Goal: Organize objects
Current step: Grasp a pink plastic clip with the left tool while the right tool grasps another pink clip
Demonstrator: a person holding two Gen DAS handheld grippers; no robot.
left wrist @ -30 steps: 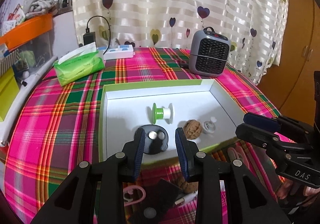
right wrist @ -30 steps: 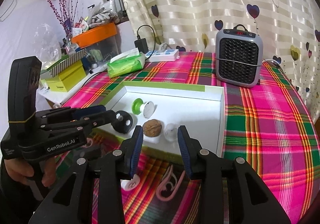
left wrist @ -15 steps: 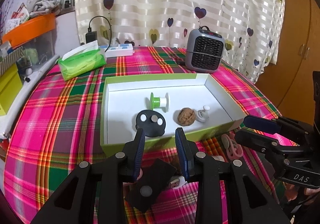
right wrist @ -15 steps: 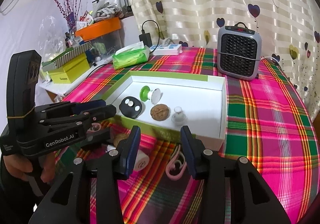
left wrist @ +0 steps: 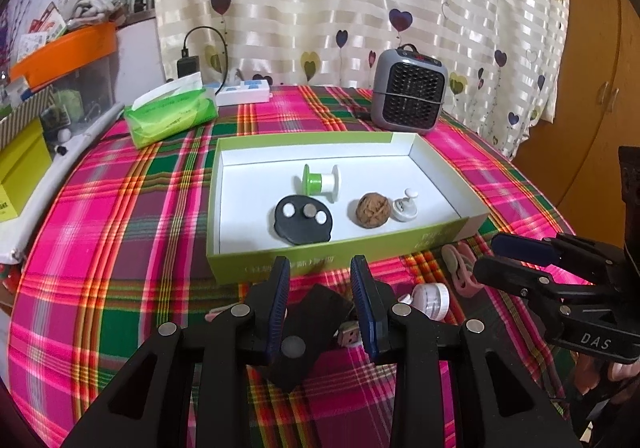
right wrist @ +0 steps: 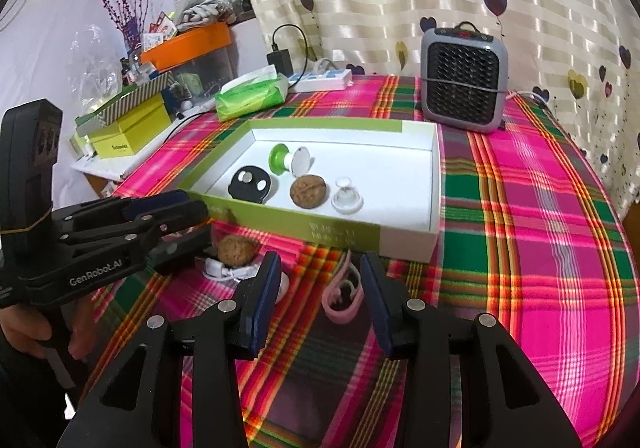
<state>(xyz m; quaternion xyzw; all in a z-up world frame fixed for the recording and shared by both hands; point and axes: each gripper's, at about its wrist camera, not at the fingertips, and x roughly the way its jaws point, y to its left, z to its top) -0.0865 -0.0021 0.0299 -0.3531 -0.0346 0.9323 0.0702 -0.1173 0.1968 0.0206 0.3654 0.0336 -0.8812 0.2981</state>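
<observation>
In the green box (left wrist: 224, 203): spool (left wrist: 320, 182), black disc (left wrist: 303, 226), walnut (left wrist: 373, 209), white knob (left wrist: 405, 207); both jaws released, empty.

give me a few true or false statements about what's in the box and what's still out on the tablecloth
1. A brown walnut lies inside the green-sided white box. True.
2. The green and white thread spool lies on the plaid tablecloth outside the box. False: it is in the box, behind the black disc with round magnets.
3. A second brown walnut sits on the pink and green plaid tablecloth in front of the box. True.
4. The right gripper is clamped on the pink plastic clip. False: its fingers are apart, and the clip lies on the cloth.
5. The grey space heater stands inside the box. False: it stands behind it.
</observation>
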